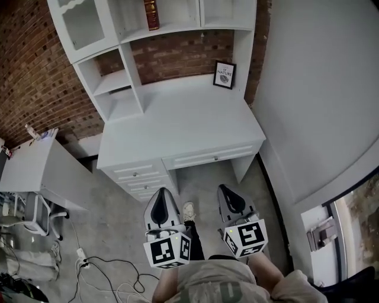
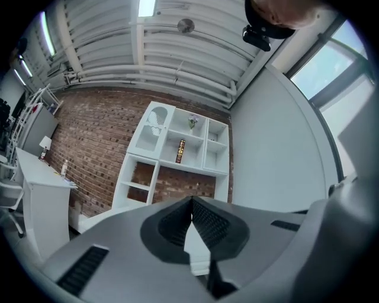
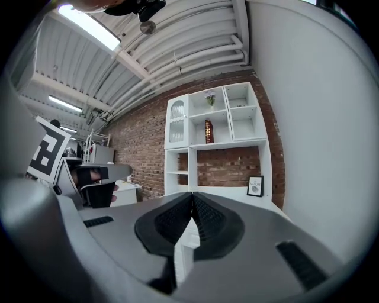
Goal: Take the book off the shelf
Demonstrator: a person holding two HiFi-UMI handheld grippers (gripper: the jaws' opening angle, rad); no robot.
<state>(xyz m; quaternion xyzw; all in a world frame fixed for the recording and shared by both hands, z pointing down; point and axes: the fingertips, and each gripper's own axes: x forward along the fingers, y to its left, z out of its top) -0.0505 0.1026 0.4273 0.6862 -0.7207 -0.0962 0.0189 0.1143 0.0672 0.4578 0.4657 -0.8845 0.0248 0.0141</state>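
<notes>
The head view's top edge cuts off the book [image 1: 151, 14] and the shelf [image 1: 172, 28]; the book's spine lettering is too small for us to read. In their own views, the left tool [image 2: 191, 200] and right tool [image 3: 191, 194] hide most of the desk [image 3: 231, 192] from us.

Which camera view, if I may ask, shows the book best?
The right gripper view: the book stands whole and upright on the shelf, seen front-on. In the head view the picture's top edge cuts off the book. The left gripper view shows the book whole but slanted.
</notes>
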